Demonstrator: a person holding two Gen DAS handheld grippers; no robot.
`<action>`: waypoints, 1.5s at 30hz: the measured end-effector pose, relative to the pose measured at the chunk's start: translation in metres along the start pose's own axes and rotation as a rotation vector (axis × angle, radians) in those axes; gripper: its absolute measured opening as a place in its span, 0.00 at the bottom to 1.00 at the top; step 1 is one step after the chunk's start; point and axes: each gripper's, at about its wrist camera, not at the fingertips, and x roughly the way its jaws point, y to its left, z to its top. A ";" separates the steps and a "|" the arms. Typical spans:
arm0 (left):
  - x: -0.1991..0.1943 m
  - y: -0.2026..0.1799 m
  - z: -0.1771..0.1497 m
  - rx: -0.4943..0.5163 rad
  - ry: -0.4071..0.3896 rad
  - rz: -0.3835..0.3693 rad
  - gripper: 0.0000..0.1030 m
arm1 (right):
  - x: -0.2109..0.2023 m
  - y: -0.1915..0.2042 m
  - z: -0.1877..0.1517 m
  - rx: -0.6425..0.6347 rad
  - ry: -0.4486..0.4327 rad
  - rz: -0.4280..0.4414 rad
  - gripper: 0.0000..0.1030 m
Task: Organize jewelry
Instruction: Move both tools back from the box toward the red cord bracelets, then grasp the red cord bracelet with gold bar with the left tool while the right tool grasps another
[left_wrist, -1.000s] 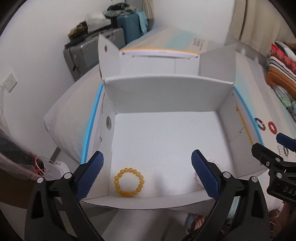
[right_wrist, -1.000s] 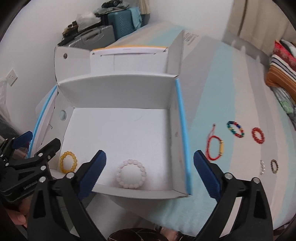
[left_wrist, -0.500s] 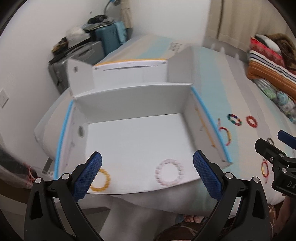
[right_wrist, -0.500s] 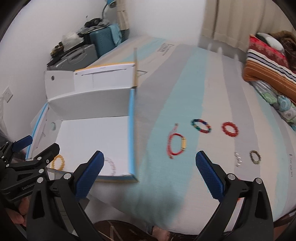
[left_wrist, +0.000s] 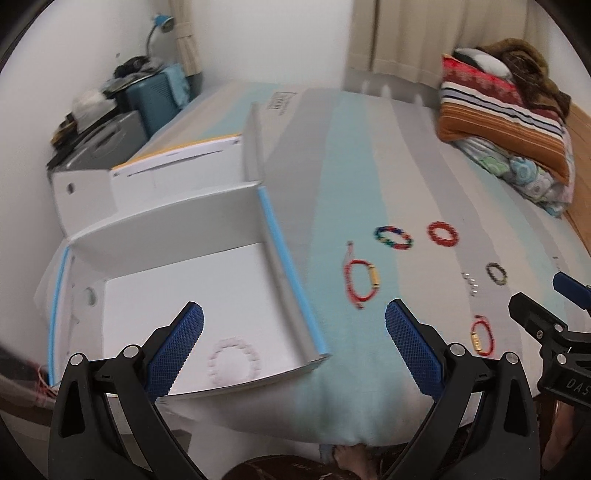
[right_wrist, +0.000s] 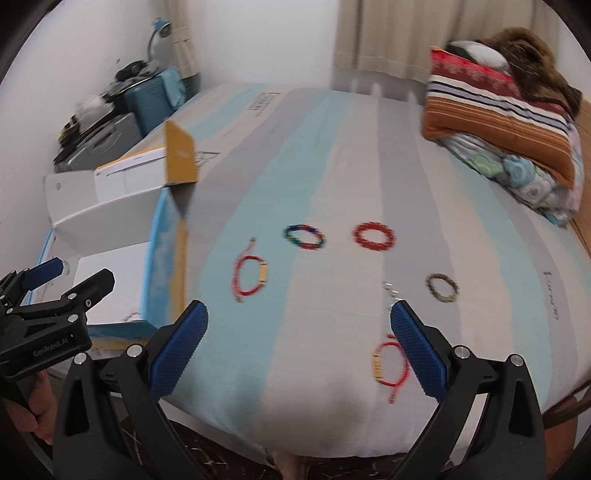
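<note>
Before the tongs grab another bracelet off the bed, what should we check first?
1. Right tongs open and empty: ok.
2. Left tongs open and empty: ok.
3. A bracelet close to the right tongs: ok, the red cord bracelet with a gold bead lies just ahead, partly behind one blue pad.
4. Nothing lying on it: ok, the small silver piece sits apart, farther up the bed.
5. White box open with room: ok, only the pale pink bracelet shows on its floor.
6. Picture sharp enough to aim: not ok, both views are blurred.
</note>
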 end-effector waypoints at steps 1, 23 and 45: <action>0.002 -0.009 0.001 0.007 -0.001 -0.009 0.94 | -0.001 -0.008 -0.002 0.011 -0.001 -0.005 0.93; 0.077 -0.102 -0.012 0.093 0.062 -0.082 0.94 | 0.066 -0.107 -0.065 0.109 0.117 -0.055 0.93; 0.212 -0.104 -0.015 0.075 0.177 -0.062 0.94 | 0.172 -0.121 -0.102 0.108 0.262 -0.071 0.79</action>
